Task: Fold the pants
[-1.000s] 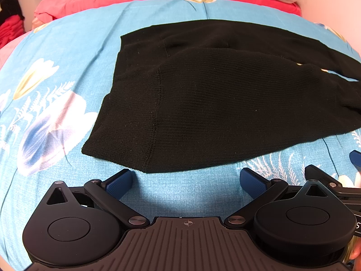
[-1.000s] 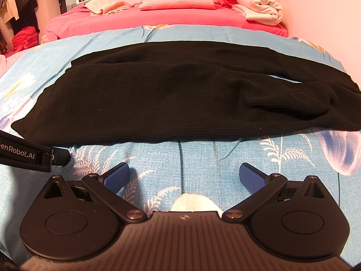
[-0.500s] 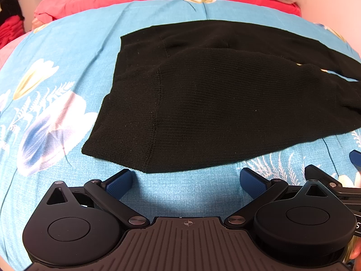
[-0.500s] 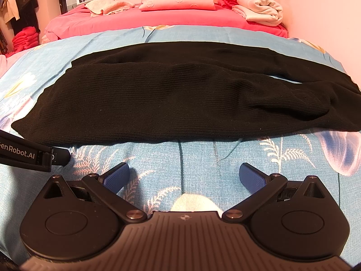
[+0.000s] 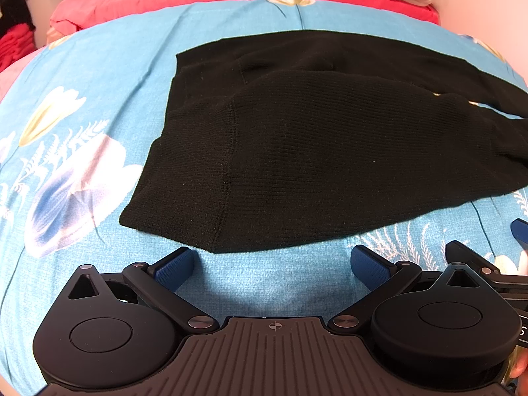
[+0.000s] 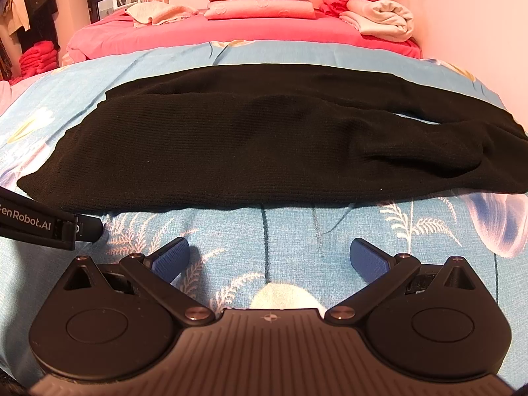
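Black knit pants [image 5: 323,145] lie flat across a blue floral bedsheet [image 5: 82,105], one leg folded over the other, waistband end to the left. My left gripper [image 5: 273,262] hovers open just short of the near waistband corner, nothing between its blue pads. In the right wrist view the same pants [image 6: 264,138] stretch from left to right, and my right gripper [image 6: 269,257] stands open over bare sheet a little before their near edge. The left gripper's body [image 6: 49,222] shows at the left edge there.
Behind the sheet [image 6: 330,231] lies a pink-red bedcover [image 6: 214,33] with folded pink bedding [image 6: 259,1], a cream towel [image 6: 155,11] and a rolled beige blanket [image 6: 382,19]. A pink wall rises on the right. Red folded clothes [image 6: 36,57] are stacked at the far left.
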The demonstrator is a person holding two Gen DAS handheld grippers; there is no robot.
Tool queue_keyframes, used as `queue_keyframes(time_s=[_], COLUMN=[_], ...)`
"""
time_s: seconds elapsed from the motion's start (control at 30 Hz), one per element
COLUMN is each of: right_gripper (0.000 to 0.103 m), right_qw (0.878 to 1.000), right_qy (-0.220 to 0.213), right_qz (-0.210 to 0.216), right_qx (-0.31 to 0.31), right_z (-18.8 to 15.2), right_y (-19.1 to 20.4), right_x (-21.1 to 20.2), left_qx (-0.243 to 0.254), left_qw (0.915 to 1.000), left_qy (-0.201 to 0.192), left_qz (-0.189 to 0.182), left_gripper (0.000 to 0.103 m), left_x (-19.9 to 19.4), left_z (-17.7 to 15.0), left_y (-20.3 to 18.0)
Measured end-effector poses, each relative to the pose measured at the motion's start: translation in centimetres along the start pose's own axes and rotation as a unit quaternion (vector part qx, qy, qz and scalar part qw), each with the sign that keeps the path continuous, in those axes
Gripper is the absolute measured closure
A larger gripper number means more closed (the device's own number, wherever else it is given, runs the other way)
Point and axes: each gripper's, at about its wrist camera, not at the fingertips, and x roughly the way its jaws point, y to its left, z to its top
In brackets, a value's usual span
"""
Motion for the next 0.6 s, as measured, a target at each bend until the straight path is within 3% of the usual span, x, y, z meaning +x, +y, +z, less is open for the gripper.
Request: queue_keyframes(time_s=[0.37,0.6], right_gripper=[0.0,0.0], right_qw=[1.0,0.999], right_qy=[-0.008,-0.02], right_qz=[0.003,0.047], right_qx=[-0.002,-0.019], right_z=[-0.3,-1.3], right_y=[0.0,-1.3], right_x=[0.0,-0.9], left_qx=[0.001,0.022], left_qw=[1.0,0.9986], left_qy=[-0.003,0.002], left_qz=[-0.003,-0.048], left_gripper=[0.0,0.0], left_x=[0.1,-0.3], left_z=[0.1,0.4], left_y=[0.1,1.2])
